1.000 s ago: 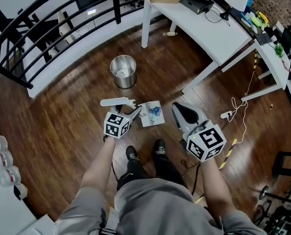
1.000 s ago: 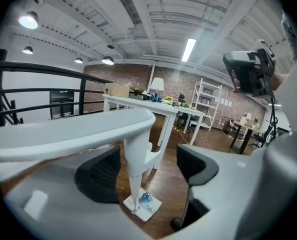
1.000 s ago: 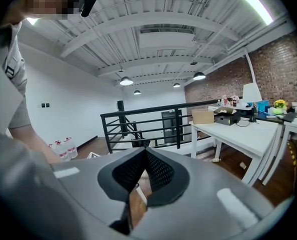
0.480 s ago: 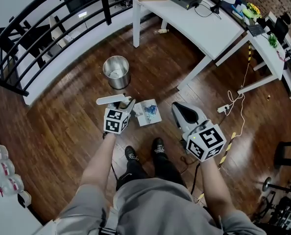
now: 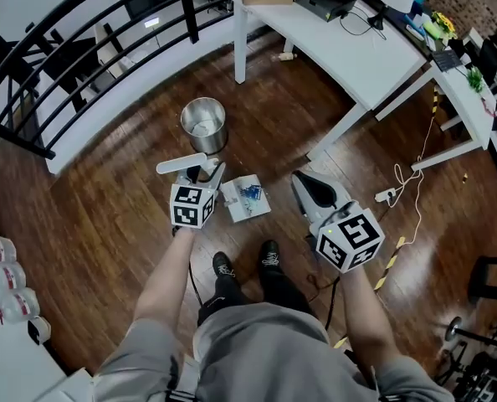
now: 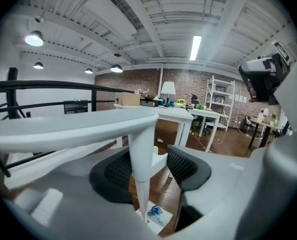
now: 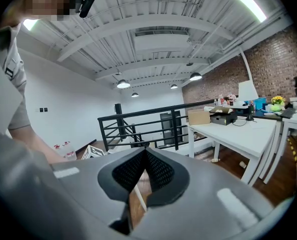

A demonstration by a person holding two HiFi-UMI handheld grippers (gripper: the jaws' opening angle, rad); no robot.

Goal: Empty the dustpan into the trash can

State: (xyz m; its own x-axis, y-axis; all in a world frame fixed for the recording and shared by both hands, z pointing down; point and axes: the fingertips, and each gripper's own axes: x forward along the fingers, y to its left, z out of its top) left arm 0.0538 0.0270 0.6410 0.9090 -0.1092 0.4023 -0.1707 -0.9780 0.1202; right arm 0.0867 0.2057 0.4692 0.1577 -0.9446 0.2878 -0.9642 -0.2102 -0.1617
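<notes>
The dustpan [image 5: 247, 198] is white, with blue scraps in its tray, and hangs just in front of my shoes. Its upright stem [image 6: 140, 176] and flat top grip [image 5: 181, 164] are white too. My left gripper [image 5: 205, 174] is shut on that stem, the black pads [image 6: 117, 173] pressing it from both sides in the left gripper view. The steel trash can [image 5: 204, 124] stands on the floor a short way beyond the dustpan. My right gripper [image 5: 311, 189] hovers to the right of the dustpan, shut with nothing held; its pads [image 7: 158, 171] meet.
White desks [image 5: 349, 48] run along the far right, with a box and gear on top. A black railing [image 5: 81, 48] curves along the far left. A cable and power strip [image 5: 388, 195] lie on the wood floor to the right. Bottles [image 5: 2, 275] sit at the left edge.
My left gripper's jaws closed on the dustpan's stem, then it moved left and up a little with the dustpan following. The right gripper kept shut and barely shifted.
</notes>
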